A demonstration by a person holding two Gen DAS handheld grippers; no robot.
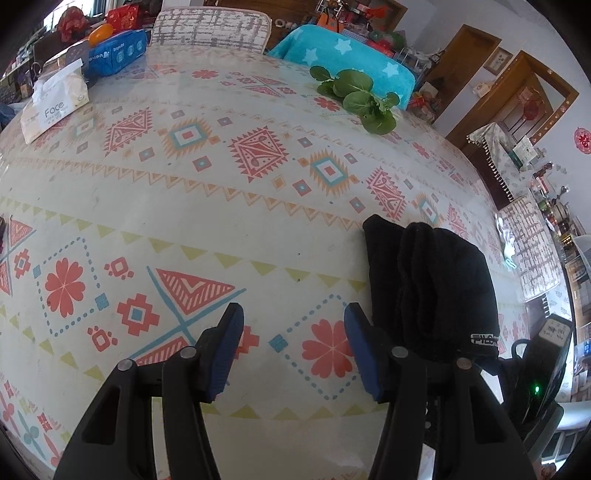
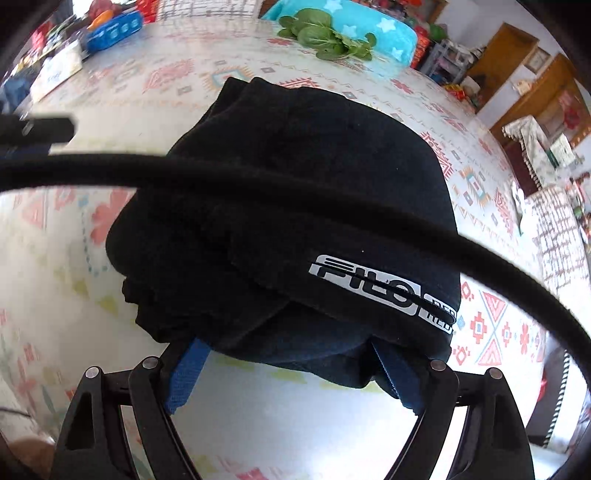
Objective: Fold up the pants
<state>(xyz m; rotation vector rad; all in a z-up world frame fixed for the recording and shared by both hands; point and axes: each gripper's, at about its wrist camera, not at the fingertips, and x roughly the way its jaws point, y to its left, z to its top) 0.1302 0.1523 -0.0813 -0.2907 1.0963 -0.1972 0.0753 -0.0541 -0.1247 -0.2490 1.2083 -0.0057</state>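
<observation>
left wrist: left tool (image 1: 293, 349) spread, empty, low over worktop (image 1: 207, 206); folded black pants (image 1: 432, 288) just right of it; tissue pack (image 1: 55, 107) far-left | right wrist: right tool (image 2: 291, 373) spread, pads under pants (image 2: 295, 206) near edge, grip unclear; black cable (image 2: 258, 192) crosses view; greens (image 2: 325, 37) at far edge

desk (image 1: 184, 206) with patterned cloth, grid-pattern chair (image 1: 212, 27) behind, wooden door frames (image 1: 517, 96) on pale wall, daylight.

1. The fingertips of the right gripper (image 2: 291, 354) are hidden under the near edge of the folded pants (image 2: 280, 206).
2. The pants are crossed by a blurred black cable (image 2: 258, 192).
3. The logo lettering (image 2: 384, 291) is partly covered.
</observation>
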